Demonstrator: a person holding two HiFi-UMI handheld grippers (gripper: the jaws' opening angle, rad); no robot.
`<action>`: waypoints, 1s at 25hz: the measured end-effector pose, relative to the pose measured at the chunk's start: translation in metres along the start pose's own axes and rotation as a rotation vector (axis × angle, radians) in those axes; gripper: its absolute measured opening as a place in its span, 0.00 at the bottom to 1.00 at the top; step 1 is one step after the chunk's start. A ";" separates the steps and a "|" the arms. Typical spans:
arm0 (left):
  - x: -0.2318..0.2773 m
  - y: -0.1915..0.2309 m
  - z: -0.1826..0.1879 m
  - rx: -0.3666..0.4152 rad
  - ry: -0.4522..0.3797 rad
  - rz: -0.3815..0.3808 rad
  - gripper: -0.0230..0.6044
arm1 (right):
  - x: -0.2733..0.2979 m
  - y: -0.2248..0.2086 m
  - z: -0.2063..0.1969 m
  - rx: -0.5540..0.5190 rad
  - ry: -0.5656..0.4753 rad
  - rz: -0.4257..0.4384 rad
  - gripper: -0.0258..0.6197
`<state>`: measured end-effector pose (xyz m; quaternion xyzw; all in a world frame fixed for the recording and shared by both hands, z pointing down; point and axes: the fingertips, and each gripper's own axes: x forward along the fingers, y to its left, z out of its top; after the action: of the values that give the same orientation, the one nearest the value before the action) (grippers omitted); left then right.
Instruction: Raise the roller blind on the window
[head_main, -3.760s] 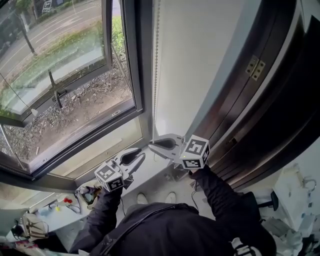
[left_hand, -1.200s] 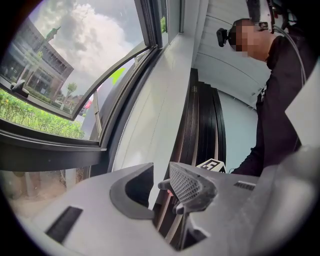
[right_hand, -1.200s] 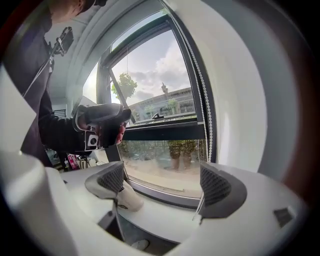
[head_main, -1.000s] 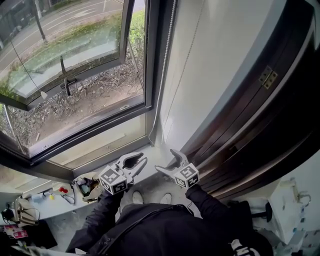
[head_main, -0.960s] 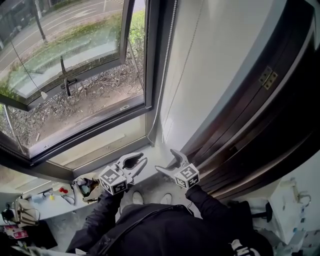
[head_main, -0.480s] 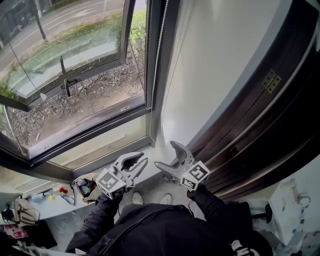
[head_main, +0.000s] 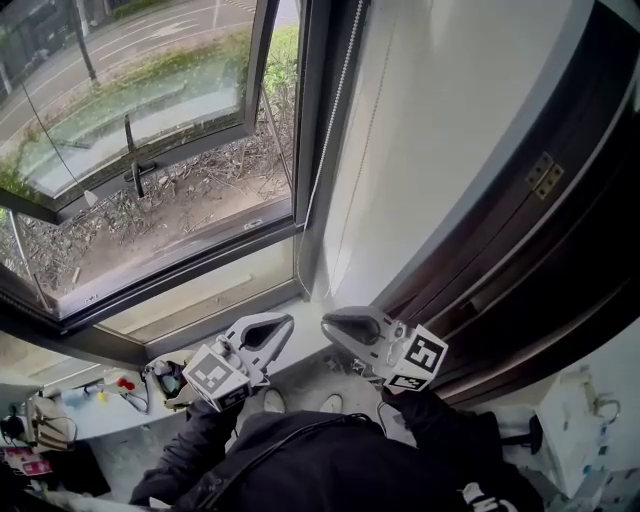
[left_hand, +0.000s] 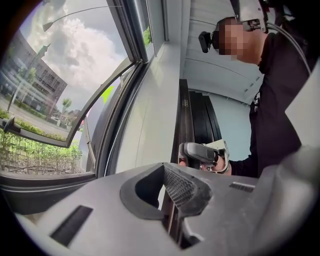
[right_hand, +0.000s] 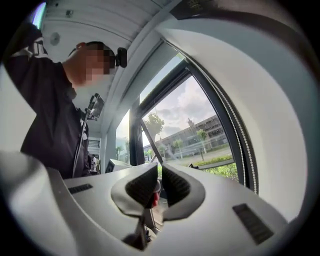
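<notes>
A white bead chain (head_main: 335, 100) hangs down the dark window frame (head_main: 303, 180), next to a white wall panel (head_main: 430, 130). It also shows in the left gripper view as bead chain (left_hand: 111, 145) and in the right gripper view as bead chain (right_hand: 240, 137). My left gripper (head_main: 288, 320) (left_hand: 170, 172) sits below the chain's lower end. Its jaws have just been closing and are shut, with nothing between them. My right gripper (head_main: 328, 322) (right_hand: 160, 175) faces it tip to tip. Its jaws have just been closing from wide to all but together, and I see nothing held.
The window sash (head_main: 130, 120) is swung open outward over a gravel bed and grass. Dark wooden panels with a brass hinge (head_main: 545, 175) stand at the right. A cluttered desk corner (head_main: 165, 380) lies at the lower left. The person's feet (head_main: 275, 402) are below the grippers.
Both grippers have risen, the right one further. The right jaws went from spread wide to nearly together. The left jaws closed from partly open.
</notes>
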<state>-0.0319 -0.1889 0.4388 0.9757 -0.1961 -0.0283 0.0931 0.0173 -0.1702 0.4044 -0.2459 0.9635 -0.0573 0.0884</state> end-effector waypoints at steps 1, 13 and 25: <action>0.000 -0.002 0.001 0.001 -0.001 -0.003 0.05 | 0.000 0.003 0.005 -0.002 -0.015 0.007 0.07; -0.005 -0.010 0.012 0.051 -0.029 0.027 0.05 | 0.010 0.003 -0.006 -0.097 0.089 -0.057 0.05; -0.010 -0.015 0.012 0.048 -0.023 0.028 0.05 | 0.013 0.011 -0.010 -0.112 0.100 -0.044 0.05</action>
<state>-0.0361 -0.1735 0.4240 0.9745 -0.2112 -0.0337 0.0676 -0.0013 -0.1667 0.4102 -0.2685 0.9628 -0.0176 0.0247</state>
